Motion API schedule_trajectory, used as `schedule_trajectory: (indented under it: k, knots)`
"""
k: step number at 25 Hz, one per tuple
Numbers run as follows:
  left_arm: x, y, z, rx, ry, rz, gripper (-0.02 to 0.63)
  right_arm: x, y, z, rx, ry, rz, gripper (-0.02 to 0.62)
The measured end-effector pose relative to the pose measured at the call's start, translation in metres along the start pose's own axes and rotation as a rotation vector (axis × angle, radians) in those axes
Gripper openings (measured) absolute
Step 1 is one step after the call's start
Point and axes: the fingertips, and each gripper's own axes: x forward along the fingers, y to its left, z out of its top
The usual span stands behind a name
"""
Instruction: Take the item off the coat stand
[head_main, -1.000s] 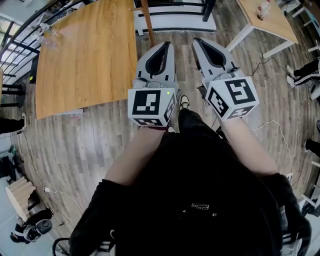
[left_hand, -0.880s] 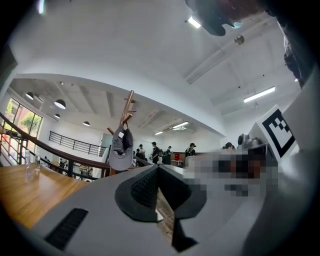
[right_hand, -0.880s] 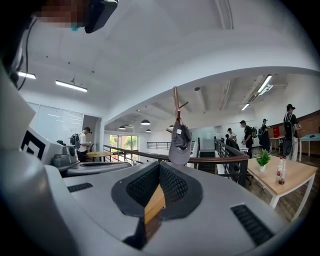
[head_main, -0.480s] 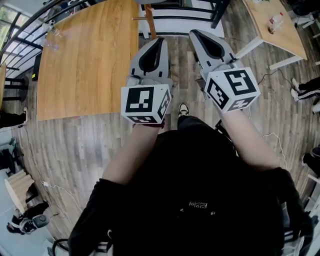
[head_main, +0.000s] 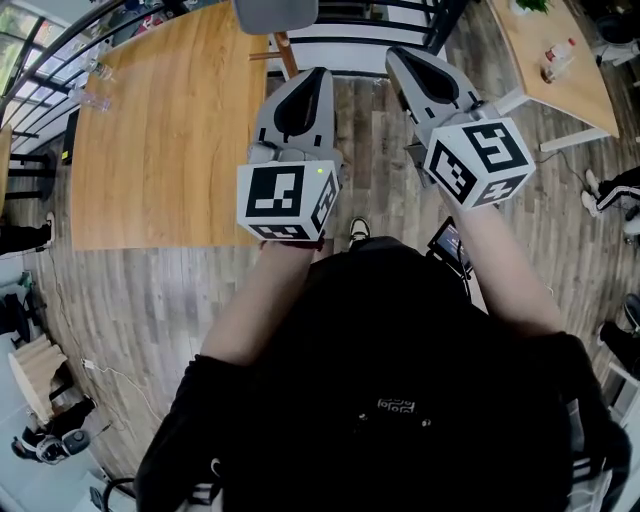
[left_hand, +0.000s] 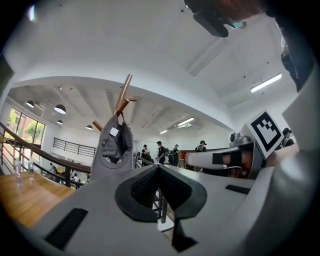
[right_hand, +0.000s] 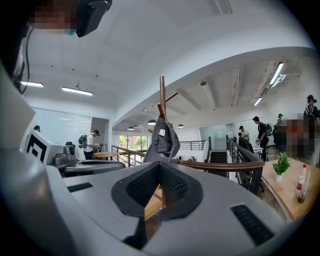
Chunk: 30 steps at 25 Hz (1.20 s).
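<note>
Head view looks steeply down on both grippers, held side by side above the wood floor (head_main: 150, 290) in front of the person's dark top (head_main: 400, 380). The left gripper (head_main: 318, 72) has its jaws pressed together with nothing between them. The right gripper (head_main: 400, 52) is likewise closed and empty. Each gripper view shows its black pads meeting at the tip.

The task's thing, a grey cap (left_hand: 112, 150), hangs with its open side toward the grippers from an upper peg of the wooden coat stand (left_hand: 123, 95). It is ahead of both grippers and touched by neither. In the head view it is the grey shape at the top edge, just beyond the left gripper.

Two clear bottles (left_hand: 19, 170) stand near the far left corner of the large wooden table (head_main: 170, 130); what they hold cannot be told. On the smaller table (head_main: 540, 70) at the right, a small bottle (right_hand: 301, 189) stands beside a white pot (right_hand: 278, 177) holding a green plant (right_hand: 281, 164). People (left_hand: 160, 150) stand in the background.
</note>
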Motion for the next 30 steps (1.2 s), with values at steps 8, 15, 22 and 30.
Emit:
schedule_trajectory:
  k: [8,15,22,30]
  knots:
    - [0.037,0.003,-0.003,-0.004,-0.007,0.015,0.005,0.014,-0.042,0.009,-0.003,0.017,0.055,0.018]
    - [0.045,0.019,-0.003,0.010,-0.004,0.008,0.005,0.036,-0.041,0.007,0.034,0.011,0.060,0.017]
    - [0.051,0.036,0.020,0.053,-0.040,-0.010,0.005,0.057,-0.032,0.023,0.035,-0.018,0.068,0.018]
    - [0.038,0.055,0.030,0.102,-0.048,0.020,0.005,0.073,-0.016,0.035,0.022,-0.035,0.116,0.018]
